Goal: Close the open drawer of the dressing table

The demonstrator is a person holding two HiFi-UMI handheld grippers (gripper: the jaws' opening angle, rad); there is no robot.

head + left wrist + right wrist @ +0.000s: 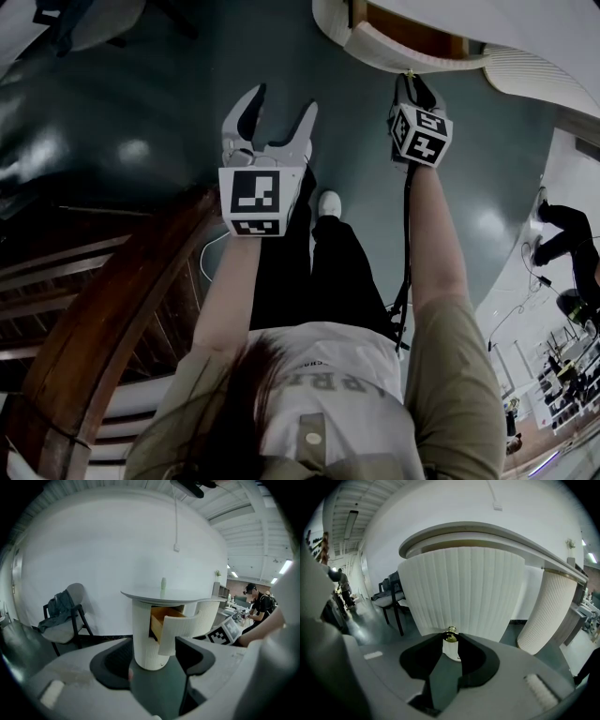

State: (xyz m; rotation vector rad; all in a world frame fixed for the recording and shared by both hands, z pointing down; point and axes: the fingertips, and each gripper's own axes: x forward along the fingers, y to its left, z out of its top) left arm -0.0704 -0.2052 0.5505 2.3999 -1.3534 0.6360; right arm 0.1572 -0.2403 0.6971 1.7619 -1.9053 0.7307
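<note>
1. At the far left of the left gripper view, a chair [63,620] draped with clothes stands well apart from the dressing table [164,594] and has no part in the job.
2. The left gripper [283,105] hovers over the dark floor, short of the table. Its 2 jaws are wide apart with nothing between them.
3. The dressing table stands ahead, against the white wall. Its drawer [176,627] juts out of the ribbed pedestal with the wooden inside on show, so it is plainly open.
4. The right gripper [451,641] is up against the drawer's ribbed front. Its 2 jaws are drawn nearly together and clamped on the small brass knob [450,635].
5. As I judge it, the reach and the grip are done. The whole push is left: the drawer has to slide back until its front sits flush with the pedestal.
</note>
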